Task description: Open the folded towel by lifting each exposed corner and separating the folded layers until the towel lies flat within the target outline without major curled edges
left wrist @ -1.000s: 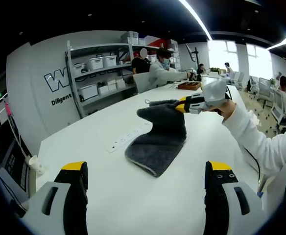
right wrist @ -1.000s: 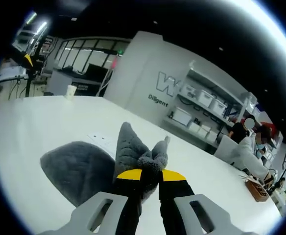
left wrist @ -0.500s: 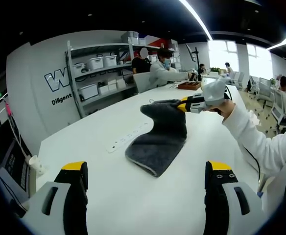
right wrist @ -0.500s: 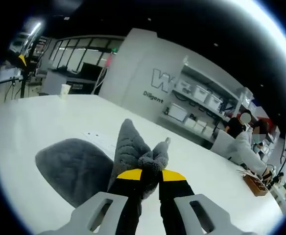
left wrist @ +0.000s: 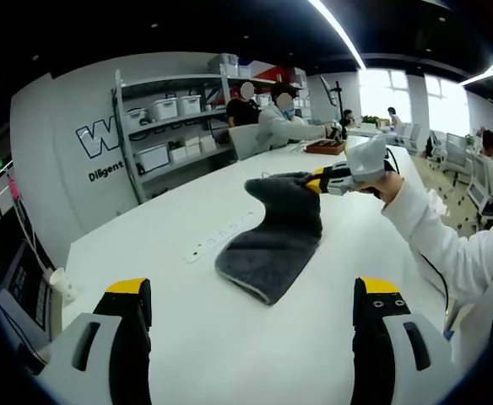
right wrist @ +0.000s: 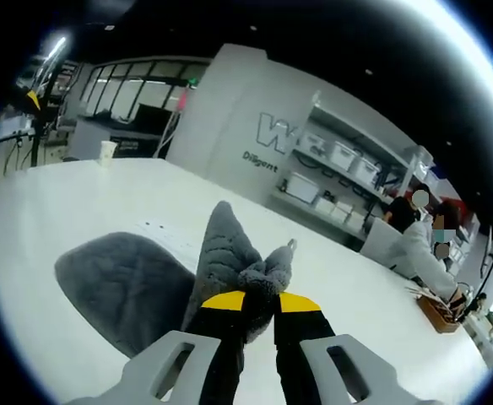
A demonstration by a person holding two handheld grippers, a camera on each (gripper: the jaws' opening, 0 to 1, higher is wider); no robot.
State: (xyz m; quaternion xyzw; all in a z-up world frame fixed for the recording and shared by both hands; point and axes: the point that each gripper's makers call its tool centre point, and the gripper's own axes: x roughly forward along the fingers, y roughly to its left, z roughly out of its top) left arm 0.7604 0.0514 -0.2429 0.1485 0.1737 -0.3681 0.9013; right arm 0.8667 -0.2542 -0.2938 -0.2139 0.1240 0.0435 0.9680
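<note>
Jaws of the left gripper (left wrist: 251,304) stand wide apart at the bottom of the left gripper view, holding nothing above the bare white surface (left wrist: 187,337). Jaws of the right gripper (right wrist: 259,301) are closed on a bunched corner of the grey towel (right wrist: 137,283), at bottom centre of the right gripper view.

At the lower left of the left gripper view a paper cup (left wrist: 61,283) sits near the surface's edge. A white power strip (left wrist: 221,236) lies just left of the towel. Shelves with white bins (left wrist: 175,126) line the grey wall at upper left, and seated people (left wrist: 280,118) work at top centre.

The towel lies mid-frame, its long axis running from its rounded end at lower centre up toward the lifted corner at upper right, where a hand (left wrist: 390,181) holds the right gripper.
</note>
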